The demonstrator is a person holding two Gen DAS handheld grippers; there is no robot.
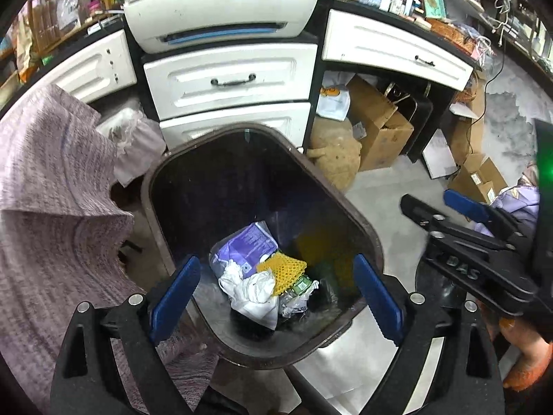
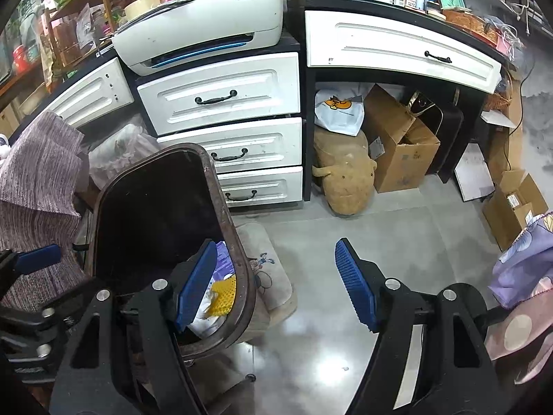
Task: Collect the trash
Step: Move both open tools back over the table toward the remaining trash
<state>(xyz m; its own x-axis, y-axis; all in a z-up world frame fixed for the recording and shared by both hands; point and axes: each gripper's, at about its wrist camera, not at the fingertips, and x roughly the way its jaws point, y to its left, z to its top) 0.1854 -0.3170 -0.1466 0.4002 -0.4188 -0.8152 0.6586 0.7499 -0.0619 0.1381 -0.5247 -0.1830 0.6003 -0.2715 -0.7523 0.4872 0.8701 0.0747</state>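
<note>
Evenly lit indoors, with glare on the grey floor [image 2: 311, 352], heavy fisheye bending, dark corners, perhaps slightly soft.

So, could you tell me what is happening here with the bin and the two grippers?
A person is collecting trash with a handheld gripper in each hand. The left gripper hangs open above the dark trash bin, which holds a purple packet, a yellow mesh piece and crumpled white paper. The right gripper is also open and empty, beside the bin over the grey floor. Neither holds anything at this moment.
</note>
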